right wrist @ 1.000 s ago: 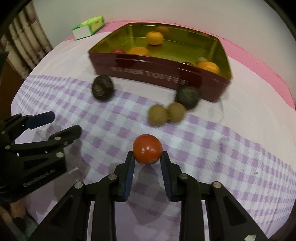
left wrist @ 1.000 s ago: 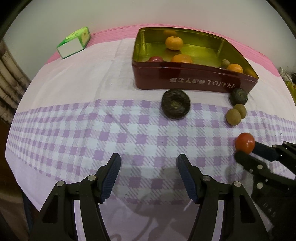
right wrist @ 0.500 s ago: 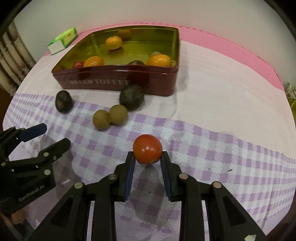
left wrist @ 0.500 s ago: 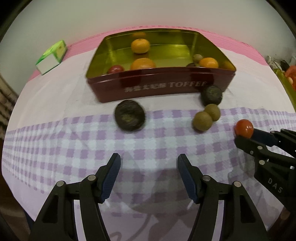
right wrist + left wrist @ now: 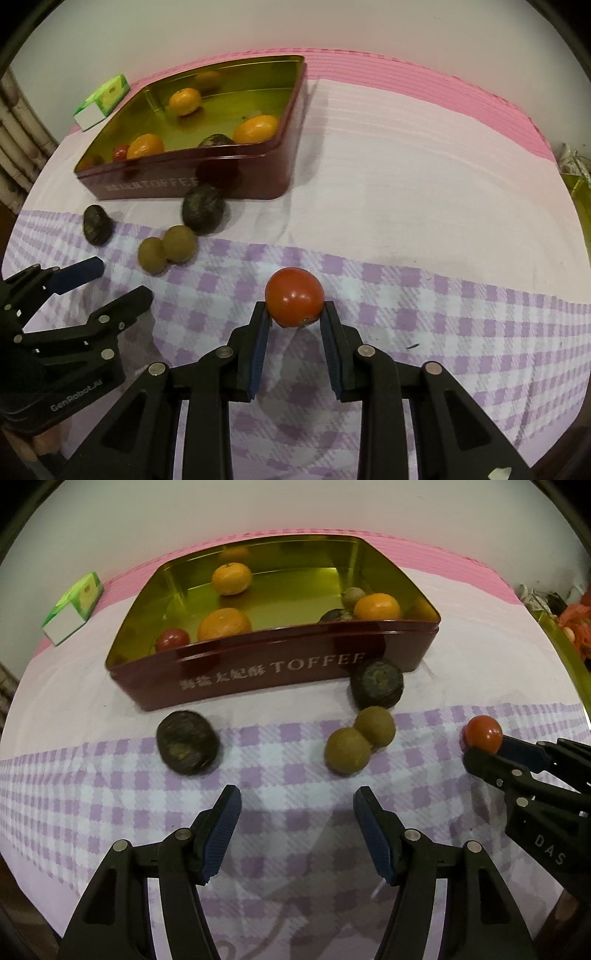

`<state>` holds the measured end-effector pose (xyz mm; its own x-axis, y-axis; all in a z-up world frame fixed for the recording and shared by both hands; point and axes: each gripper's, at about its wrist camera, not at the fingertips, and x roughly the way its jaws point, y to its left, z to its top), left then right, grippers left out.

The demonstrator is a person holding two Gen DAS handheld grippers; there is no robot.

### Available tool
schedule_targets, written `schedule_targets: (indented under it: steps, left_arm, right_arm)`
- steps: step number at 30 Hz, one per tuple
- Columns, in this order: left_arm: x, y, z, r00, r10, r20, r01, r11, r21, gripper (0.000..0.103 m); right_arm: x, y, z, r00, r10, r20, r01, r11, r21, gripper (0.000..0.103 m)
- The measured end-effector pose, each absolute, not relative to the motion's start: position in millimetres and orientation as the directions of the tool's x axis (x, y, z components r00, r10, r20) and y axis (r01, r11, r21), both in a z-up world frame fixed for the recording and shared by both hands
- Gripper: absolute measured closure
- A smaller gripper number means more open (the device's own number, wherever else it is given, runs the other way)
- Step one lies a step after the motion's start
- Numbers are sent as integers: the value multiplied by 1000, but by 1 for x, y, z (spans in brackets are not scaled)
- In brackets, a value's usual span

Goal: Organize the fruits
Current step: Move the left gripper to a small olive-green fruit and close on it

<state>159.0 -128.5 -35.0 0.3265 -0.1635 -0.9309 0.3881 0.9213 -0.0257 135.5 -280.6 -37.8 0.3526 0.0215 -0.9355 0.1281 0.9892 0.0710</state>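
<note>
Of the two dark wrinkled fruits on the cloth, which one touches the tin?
The dark fruit on the right, beside the two brown fruits, rests against the red tin; the left one lies apart.

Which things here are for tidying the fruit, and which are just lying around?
For the job:
- round red tomato in right gripper
- dark red toffee tin
- two brown-green round fruits
- two dark wrinkled fruits

Lying about:
- green and white carton

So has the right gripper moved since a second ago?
Yes. The right gripper, shut on the tomato, has swung rightward: in its view the tin slid from centre to the upper left.
</note>
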Motion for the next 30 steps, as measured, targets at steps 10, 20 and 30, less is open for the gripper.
schedule_targets:
  steps: [10, 20, 30]
  left_arm:
    - [171, -147, -34, 332, -165, -929, 404, 915, -18, 38]
    - [180, -167, -37, 330, -164, -930, 412, 911, -14, 38]
    - [186, -176, -35, 344, -171, -924, 412, 911, -15, 57]
  right_arm:
    - [143, -292, -36, 356, 26, -934, 138, 987, 80, 76]
    - [155, -288, -38, 362, 22, -932, 130, 989, 74, 76]
    - [163, -289, -39, 360, 33, -933, 134, 987, 86, 76]
